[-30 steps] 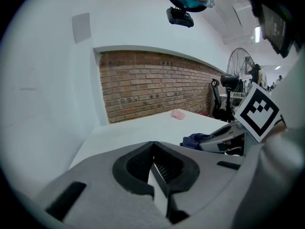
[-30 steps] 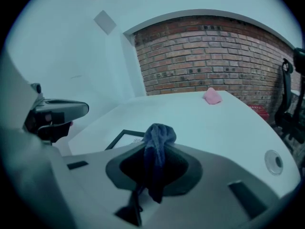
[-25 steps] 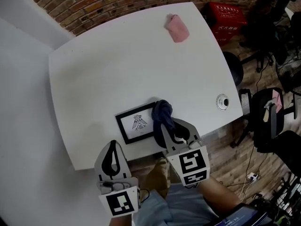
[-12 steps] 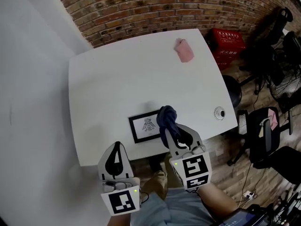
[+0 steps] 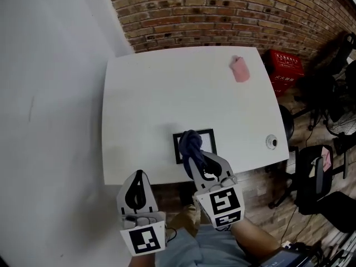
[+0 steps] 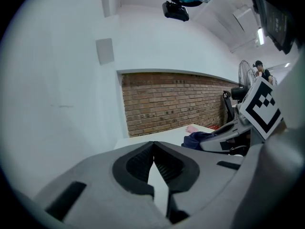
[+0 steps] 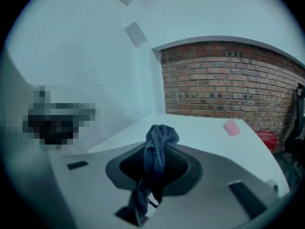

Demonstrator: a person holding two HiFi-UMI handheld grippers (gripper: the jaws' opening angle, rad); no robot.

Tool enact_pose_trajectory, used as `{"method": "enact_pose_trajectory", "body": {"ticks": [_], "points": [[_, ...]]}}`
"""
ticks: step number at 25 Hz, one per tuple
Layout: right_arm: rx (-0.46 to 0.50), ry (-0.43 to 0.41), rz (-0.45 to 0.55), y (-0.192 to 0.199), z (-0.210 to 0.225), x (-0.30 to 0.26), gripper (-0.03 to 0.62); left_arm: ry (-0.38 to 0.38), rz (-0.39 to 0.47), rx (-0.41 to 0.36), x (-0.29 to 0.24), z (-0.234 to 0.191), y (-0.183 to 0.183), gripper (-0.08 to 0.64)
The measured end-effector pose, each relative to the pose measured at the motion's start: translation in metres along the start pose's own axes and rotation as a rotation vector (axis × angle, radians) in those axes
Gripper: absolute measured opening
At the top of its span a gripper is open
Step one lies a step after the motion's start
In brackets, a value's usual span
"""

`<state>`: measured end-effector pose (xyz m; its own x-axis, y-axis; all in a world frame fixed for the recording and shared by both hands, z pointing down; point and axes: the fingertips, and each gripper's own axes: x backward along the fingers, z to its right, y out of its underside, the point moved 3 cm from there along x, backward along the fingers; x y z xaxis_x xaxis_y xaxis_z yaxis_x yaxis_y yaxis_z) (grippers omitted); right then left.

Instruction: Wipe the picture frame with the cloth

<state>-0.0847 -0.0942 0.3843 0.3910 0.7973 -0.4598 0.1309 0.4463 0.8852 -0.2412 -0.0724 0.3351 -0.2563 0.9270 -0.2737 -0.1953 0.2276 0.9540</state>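
A black picture frame (image 5: 207, 139) holding a small drawing lies flat near the front edge of the white table (image 5: 167, 93). My right gripper (image 5: 192, 152) is shut on a bunched dark blue cloth (image 5: 191, 142), which covers the left half of the frame. In the right gripper view the blue cloth (image 7: 158, 146) hangs between the jaws of my right gripper (image 7: 155, 152). My left gripper (image 5: 139, 174) hovers at the table's front edge, left of the frame. In the left gripper view my left gripper (image 6: 153, 146) is shut with nothing in it.
A pink cloth (image 5: 240, 70) lies at the table's far right corner. A round cable hole (image 5: 271, 142) sits near the right front corner. A red crate (image 5: 287, 64) and office chairs (image 5: 314, 171) stand to the right of the table. A brick wall runs behind.
The right gripper has carried the blue cloth leftward across the frame, from its right edge to its left half. The head view has shifted. The left gripper has stayed shut and idle.
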Motion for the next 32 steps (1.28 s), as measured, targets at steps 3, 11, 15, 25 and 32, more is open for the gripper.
{"method": "enact_pose_trajectory", "body": {"ticks": [3, 11, 15, 25, 32], "points": [[0.012, -0.025, -0.007, 0.000, -0.016, -0.008, 0.072, -0.020, -0.007, 0.009, 0.007, -0.012, 0.006, 0.009], [0.005, -0.061, -0.069, 0.026, -0.042, -0.027, 0.072, -0.043, -0.088, 0.039, 0.017, -0.034, 0.042, 0.009], [-0.006, -0.076, -0.105, 0.049, -0.047, -0.035, 0.072, -0.044, -0.142, 0.054, 0.018, -0.032, 0.069, 0.009], [-0.054, -0.094, -0.163, 0.093, -0.037, -0.039, 0.072, -0.023, -0.184, 0.008, 0.009, -0.017, 0.093, 0.009], [-0.080, -0.078, -0.178, 0.107, -0.020, -0.032, 0.072, 0.000, -0.197, 0.001, 0.004, 0.003, 0.093, 0.009]]}}
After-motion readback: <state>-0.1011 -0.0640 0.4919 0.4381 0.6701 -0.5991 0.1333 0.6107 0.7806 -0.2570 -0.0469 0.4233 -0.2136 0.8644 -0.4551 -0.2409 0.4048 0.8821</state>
